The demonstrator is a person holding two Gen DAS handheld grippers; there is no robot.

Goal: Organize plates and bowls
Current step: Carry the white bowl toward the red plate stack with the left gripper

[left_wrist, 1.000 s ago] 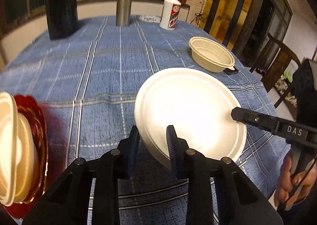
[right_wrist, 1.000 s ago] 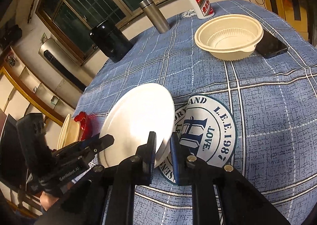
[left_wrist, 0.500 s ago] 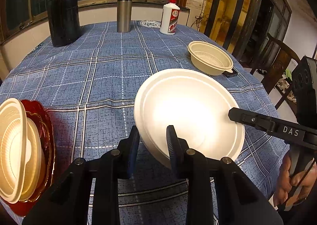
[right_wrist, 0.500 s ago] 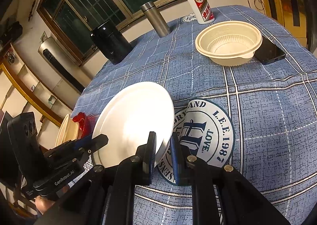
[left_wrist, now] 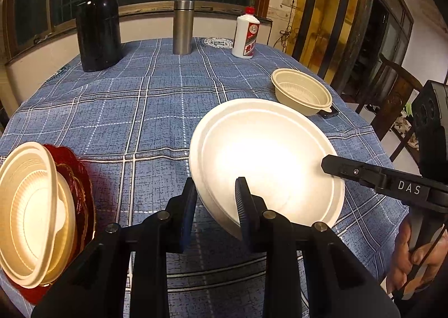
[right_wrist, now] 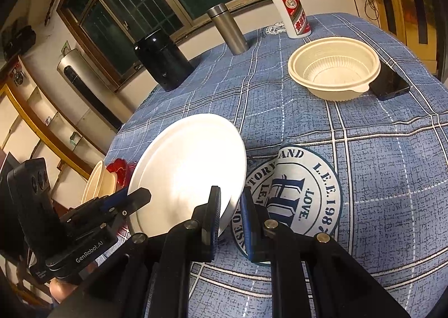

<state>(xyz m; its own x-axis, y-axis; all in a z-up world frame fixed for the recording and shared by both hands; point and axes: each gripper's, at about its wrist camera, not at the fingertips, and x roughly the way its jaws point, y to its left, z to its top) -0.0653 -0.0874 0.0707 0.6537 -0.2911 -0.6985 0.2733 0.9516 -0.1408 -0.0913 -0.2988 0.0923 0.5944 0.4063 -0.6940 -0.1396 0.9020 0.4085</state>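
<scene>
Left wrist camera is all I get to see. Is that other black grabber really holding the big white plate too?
Observer: Yes. The right wrist view shows the right gripper with one finger on each side of the white plate, pinching its rim.
Operator: What's the dark thing poking out behind the bowl?
Observer: A black phone, lying flat right beside the cream bowl.
Operator: Is anything under the plate?
Observer: A round blue-and-white emblem printed on the tablecloth, partly hidden by the plate's edge.
</scene>
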